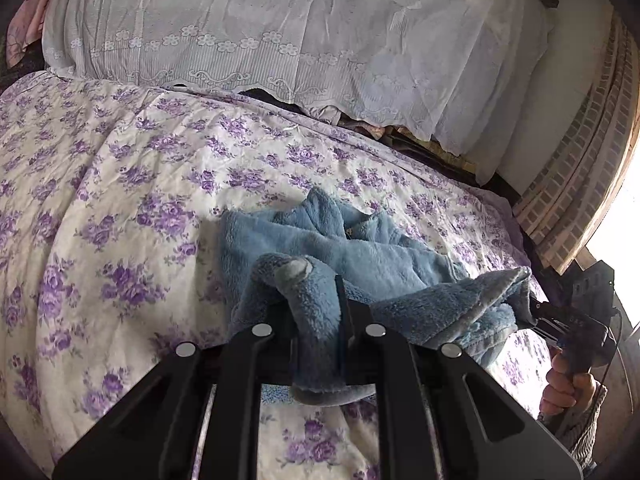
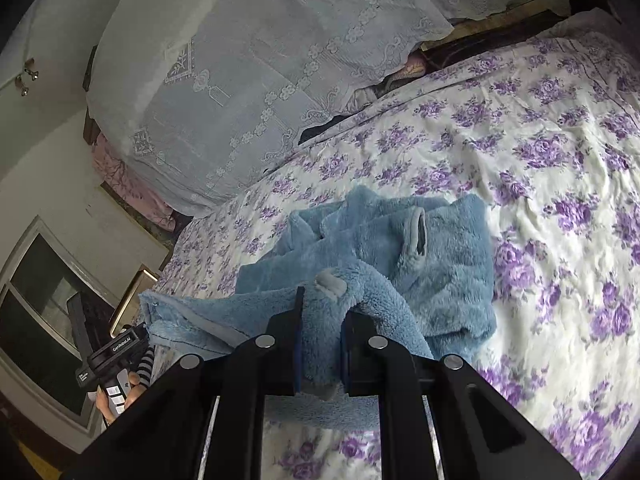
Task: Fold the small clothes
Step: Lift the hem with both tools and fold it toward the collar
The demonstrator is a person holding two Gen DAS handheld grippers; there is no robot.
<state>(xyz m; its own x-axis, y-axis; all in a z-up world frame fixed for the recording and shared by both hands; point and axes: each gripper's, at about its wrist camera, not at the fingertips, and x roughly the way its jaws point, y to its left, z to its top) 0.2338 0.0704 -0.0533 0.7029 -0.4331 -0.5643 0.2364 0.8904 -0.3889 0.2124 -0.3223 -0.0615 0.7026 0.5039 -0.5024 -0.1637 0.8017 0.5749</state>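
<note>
Both claws are clamping the blue fleece garment: left claw, right claw. Its bulk is lying crumpled on the bed. Advise keeping the gripped edge taut and level while folding.

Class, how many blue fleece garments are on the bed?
1: the blue fleece garment lies bunched on the floral bedspread, pinched by both tools. More could be hidden under its folds.

Both wrist cams look down along own claws, close over the bed; left faces right, right faces left, sharing blue garment and lace cover.
</note>
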